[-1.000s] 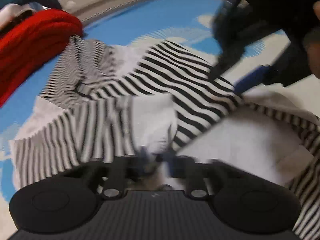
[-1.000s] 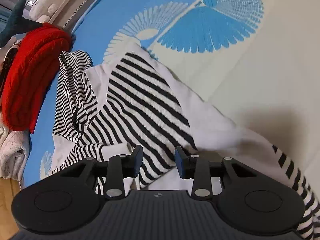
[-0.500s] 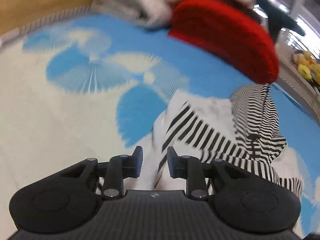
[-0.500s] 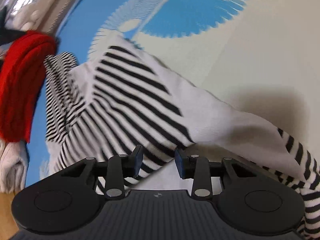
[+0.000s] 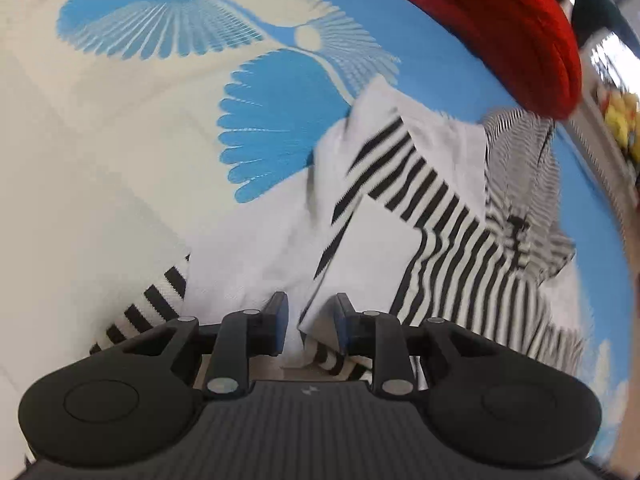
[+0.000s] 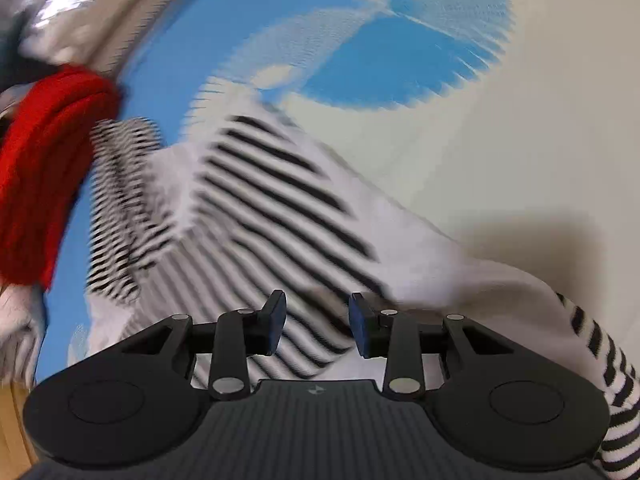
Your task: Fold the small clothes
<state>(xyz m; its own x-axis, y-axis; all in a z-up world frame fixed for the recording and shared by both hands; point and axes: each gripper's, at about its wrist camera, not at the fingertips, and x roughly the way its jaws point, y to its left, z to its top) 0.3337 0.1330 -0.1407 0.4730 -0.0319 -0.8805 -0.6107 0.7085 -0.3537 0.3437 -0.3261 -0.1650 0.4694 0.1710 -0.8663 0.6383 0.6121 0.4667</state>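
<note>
A black-and-white striped top (image 5: pixel 440 200) lies partly folded on the blue and cream mat (image 5: pixel 120 120), white panels turned up. My left gripper (image 5: pixel 312 320) hovers low over a white fold edge, jaws apart, pads pressing nothing. The same top (image 6: pixel 272 200) shows blurred in the right wrist view, one striped sleeve (image 6: pixel 600 344) trailing to the right. My right gripper (image 6: pixel 318 320) sits just above the striped cloth. Its jaws are closing slightly, with cloth below the gap and none pinched.
A finer-striped garment (image 5: pixel 520 168) lies bunched against the top's far side. Behind it is a folded red knit (image 5: pixel 500 20), also in the right wrist view as the red knit (image 6: pixel 44 168). Pale cloth (image 6: pixel 12 320) and wooden floor (image 6: pixel 12 420) edge the mat.
The left gripper let go of the cloth, swung round to another side of the top while rolling, and stands open. The right gripper shifted only slightly, the top sliding a little under it.
</note>
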